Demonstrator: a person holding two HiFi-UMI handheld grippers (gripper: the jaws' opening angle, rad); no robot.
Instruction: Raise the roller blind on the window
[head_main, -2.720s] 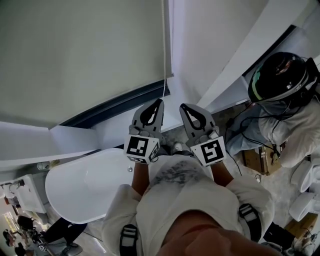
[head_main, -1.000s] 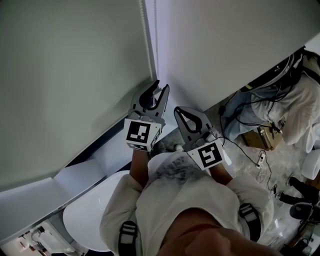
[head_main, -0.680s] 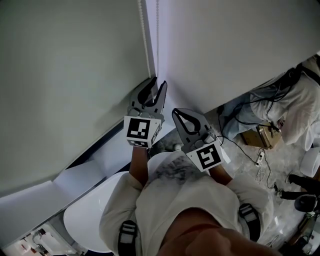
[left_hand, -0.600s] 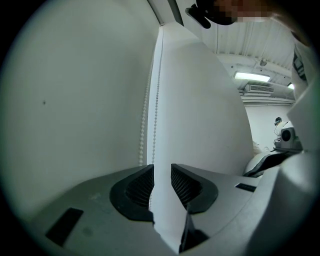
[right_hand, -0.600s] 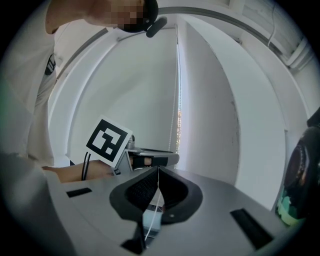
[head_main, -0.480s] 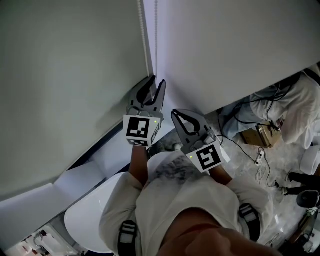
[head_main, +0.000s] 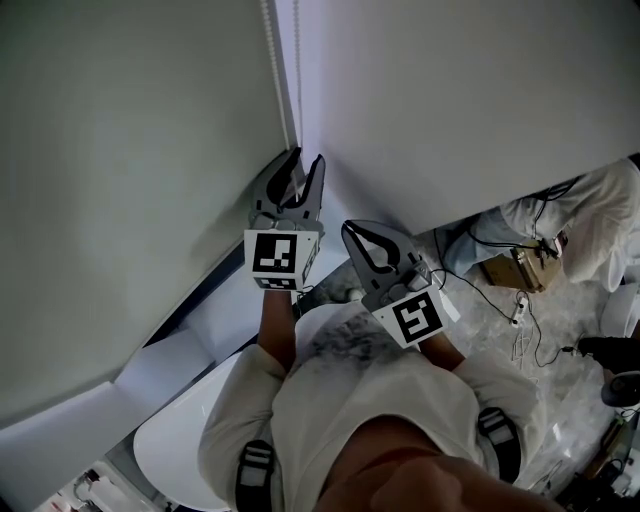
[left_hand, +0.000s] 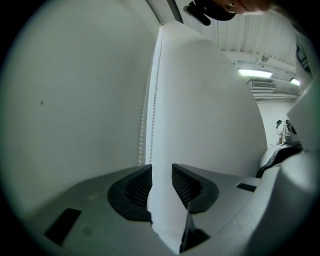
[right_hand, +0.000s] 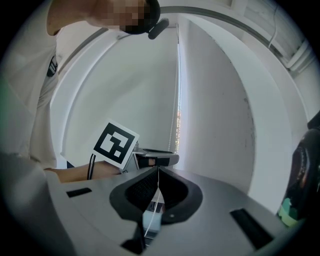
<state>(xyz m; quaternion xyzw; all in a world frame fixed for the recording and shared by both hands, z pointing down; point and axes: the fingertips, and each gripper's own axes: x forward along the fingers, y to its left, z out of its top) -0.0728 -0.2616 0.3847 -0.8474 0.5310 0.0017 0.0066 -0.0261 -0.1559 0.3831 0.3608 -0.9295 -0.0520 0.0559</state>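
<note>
Left claw (left_hand: 161, 171), jaws just opening and empty, faces the vertical bead chain (left_hand: 144, 130) directly ahead; right claw (right_hand: 158, 169) is closed.

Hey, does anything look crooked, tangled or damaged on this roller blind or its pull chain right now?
Nothing stands out. The roller blind hangs flat and smooth, with no creases or tears in view, and its bead chain hangs straight beside the blind's edge, without any tangle or kink.
</note>
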